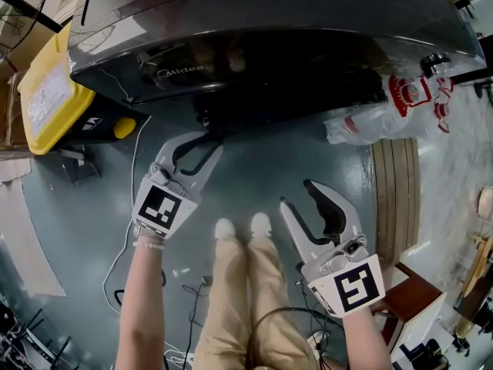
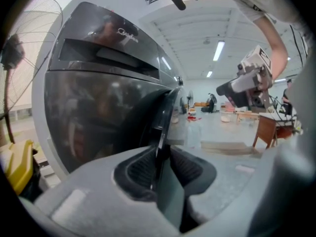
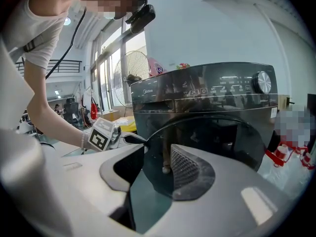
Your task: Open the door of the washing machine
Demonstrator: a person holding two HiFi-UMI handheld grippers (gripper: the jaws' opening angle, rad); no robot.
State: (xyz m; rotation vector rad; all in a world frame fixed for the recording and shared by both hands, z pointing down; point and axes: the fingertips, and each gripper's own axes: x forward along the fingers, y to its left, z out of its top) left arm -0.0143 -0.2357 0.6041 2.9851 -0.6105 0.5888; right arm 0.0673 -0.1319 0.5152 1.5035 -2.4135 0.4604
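Left gripper [image 1: 206, 139] clamped on door edge [image 2: 163, 122], right gripper [image 1: 296, 193] open and empty; grasp apparently made, next probably pulling outward.

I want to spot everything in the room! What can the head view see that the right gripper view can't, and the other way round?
Only the head view shows the person's tan trousers and white shoes, seen from above. Only the right gripper view shows the round silver dial on the machine's front panel. Both views show the dark grey washing machine, and the left gripper closed on the edge of its round dark glass door.
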